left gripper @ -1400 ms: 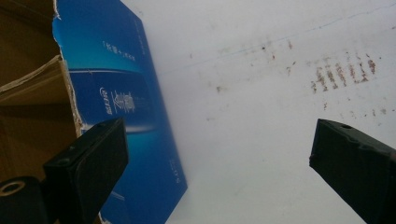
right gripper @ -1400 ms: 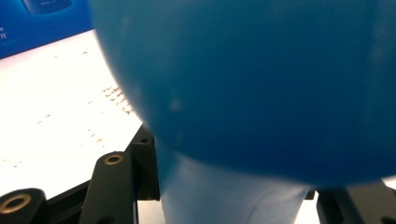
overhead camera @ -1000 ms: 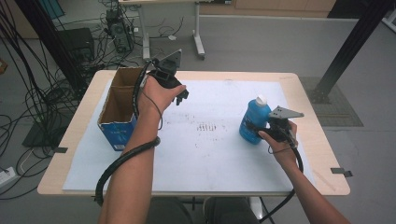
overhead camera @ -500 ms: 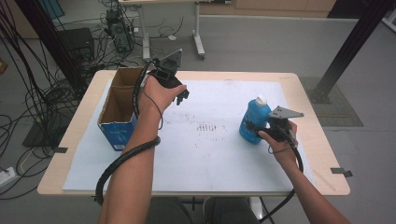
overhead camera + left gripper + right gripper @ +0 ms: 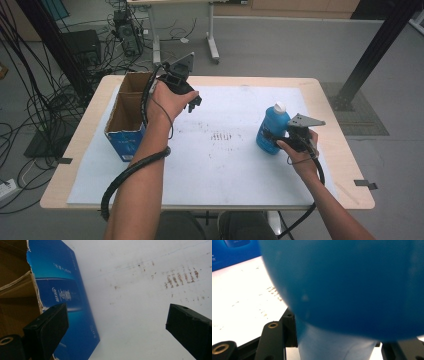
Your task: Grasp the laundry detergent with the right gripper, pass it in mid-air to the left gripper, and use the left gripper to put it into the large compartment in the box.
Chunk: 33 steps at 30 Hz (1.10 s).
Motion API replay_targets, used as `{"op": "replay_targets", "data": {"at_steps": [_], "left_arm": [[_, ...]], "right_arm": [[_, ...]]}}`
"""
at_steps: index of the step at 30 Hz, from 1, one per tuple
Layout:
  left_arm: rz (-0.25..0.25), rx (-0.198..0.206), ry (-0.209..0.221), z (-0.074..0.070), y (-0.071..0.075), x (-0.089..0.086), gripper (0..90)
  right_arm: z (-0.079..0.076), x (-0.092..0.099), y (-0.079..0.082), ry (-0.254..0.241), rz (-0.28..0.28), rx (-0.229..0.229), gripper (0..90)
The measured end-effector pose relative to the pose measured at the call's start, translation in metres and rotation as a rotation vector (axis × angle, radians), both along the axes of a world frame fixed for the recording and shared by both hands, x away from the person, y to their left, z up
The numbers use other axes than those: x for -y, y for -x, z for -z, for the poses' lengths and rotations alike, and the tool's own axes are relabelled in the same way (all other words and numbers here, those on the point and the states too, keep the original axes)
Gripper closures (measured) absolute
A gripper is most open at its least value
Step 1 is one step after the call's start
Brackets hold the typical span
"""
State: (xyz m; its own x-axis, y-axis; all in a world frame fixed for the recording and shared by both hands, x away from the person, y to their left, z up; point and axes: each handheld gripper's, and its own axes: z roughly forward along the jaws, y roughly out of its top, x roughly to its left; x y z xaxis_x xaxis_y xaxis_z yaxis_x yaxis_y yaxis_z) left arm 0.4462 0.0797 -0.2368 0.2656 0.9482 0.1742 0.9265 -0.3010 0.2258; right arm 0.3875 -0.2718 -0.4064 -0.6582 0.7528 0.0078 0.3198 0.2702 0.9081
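A blue plastic bottle (image 5: 271, 129) with a white cap stands upright on the right side of the white mat (image 5: 225, 160). My right gripper (image 5: 281, 138) is shut on its lower body from the right. In the right gripper view the bottle (image 5: 352, 285) bulges between the two black jaws of that gripper (image 5: 337, 350). My left gripper (image 5: 193, 103) hovers above the mat's back left, just right of an open cardboard box (image 5: 125, 117). In the left gripper view the gripper (image 5: 117, 327) is open with nothing between its jaws, and the box's blue side (image 5: 65, 295) is on the left.
The wooden table's edge (image 5: 350, 165) shows around the mat. Faint brown marks (image 5: 222, 136) dot the mat's middle. Cables and equipment lie on the floor at the back left, and a black post (image 5: 370, 55) stands at the back right.
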Motion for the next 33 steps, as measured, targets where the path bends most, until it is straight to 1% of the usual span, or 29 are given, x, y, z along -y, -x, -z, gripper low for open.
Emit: {"op": "replay_targets", "data": {"at_steps": [7,9,12,13,18,22,25,26,27,29,32,33], "left_arm": [[0.01,0.001,0.01,-0.001,0.001,0.001,5.0],[0.023,-0.003,0.011,-0.002,0.002,0.001,5.1],[0.034,-0.001,0.018,-0.005,0.003,0.001,5.1],[0.042,-0.002,0.019,-0.006,0.003,0.001,5.1],[0.07,-0.006,0.029,-0.012,0.005,0.0,5.1],[0.098,-0.003,0.048,-0.018,0.006,-0.003,5.0],[0.116,0.0,0.049,-0.022,0.008,-0.005,5.1],[0.128,-0.005,0.048,-0.025,0.008,-0.007,5.1],[0.129,-0.002,0.052,-0.026,0.009,-0.007,5.1],[0.159,-0.008,0.06,-0.03,0.01,-0.007,5.1],[0.195,-0.01,0.05,-0.036,0.011,-0.007,5.1],[0.206,-0.009,0.052,-0.038,0.012,-0.007,5.1]], "right_arm": [[-0.001,-0.001,0.0,0.003,0.004,-0.009,44.0],[-0.002,-0.001,-0.001,0.004,0.006,-0.016,44.1],[-0.003,0.0,-0.002,-0.007,0.014,-0.03,44.1],[-0.003,0.001,-0.003,-0.015,0.019,-0.043,44.1],[-0.007,0.001,-0.004,-0.013,0.016,-0.059,44.2],[-0.015,0.0,-0.005,-0.018,0.009,-0.062,44.2],[-0.022,-0.003,-0.007,-0.015,-0.004,-0.068,44.2],[-0.024,-0.003,-0.008,-0.016,-0.008,-0.07,44.2],[-0.027,-0.005,-0.009,-0.016,-0.014,-0.073,44.2],[-0.031,-0.008,-0.01,-0.012,-0.023,-0.072,44.2],[-0.039,-0.012,-0.013,-0.004,-0.043,-0.077,44.2],[-0.042,-0.014,-0.014,-0.001,-0.05,-0.08,44.2]]}}
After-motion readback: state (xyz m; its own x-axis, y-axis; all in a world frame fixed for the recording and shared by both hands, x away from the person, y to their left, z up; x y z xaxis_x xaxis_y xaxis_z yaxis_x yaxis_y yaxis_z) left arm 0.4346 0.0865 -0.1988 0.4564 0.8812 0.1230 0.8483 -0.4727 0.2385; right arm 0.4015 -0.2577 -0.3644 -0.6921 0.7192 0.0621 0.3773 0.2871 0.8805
